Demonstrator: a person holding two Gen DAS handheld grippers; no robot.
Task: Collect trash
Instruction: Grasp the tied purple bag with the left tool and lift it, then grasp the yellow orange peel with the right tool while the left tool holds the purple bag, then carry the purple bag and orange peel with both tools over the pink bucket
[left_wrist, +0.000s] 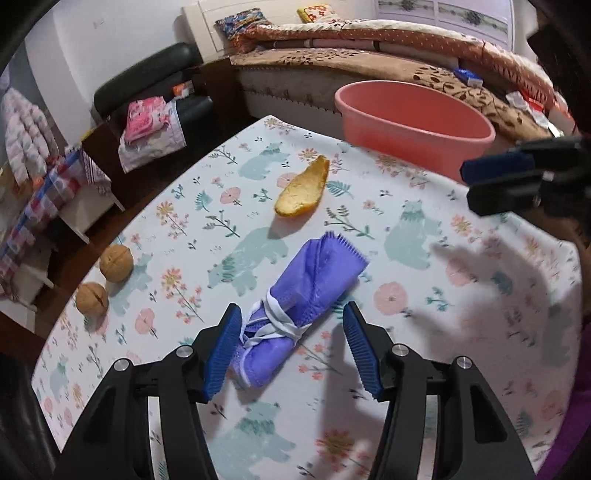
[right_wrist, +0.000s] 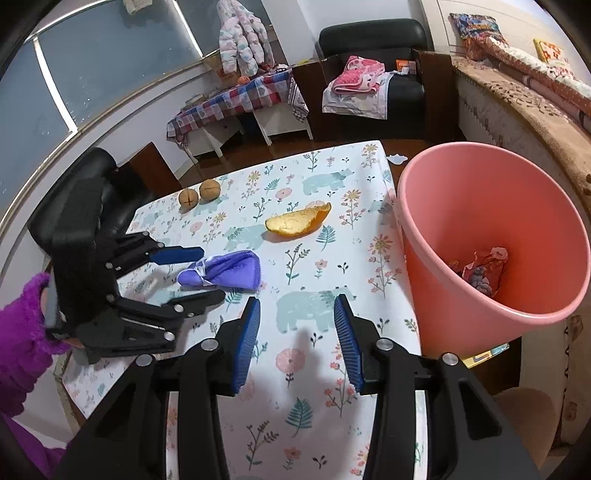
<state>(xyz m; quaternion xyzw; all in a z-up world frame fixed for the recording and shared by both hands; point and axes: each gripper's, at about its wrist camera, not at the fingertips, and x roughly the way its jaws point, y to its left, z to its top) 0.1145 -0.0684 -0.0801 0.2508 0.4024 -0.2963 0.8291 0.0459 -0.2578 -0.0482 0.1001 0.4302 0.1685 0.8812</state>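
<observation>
1. Now your left claw (left_wrist: 291, 350) is spread wide around the rolled purple mask (left_wrist: 295, 302) lying on the counter (left_wrist: 461, 332).
2. Soft and light, probably; pinch its strap-tied middle.
3. Your right claw (right_wrist: 293, 343) hangs wide apart, holding nothing.

A black armchair (right_wrist: 373, 74) is standing by the white wall (left_wrist: 110, 37); a bed (left_wrist: 369, 66) is lying beside dark floor (right_wrist: 240, 155).
</observation>
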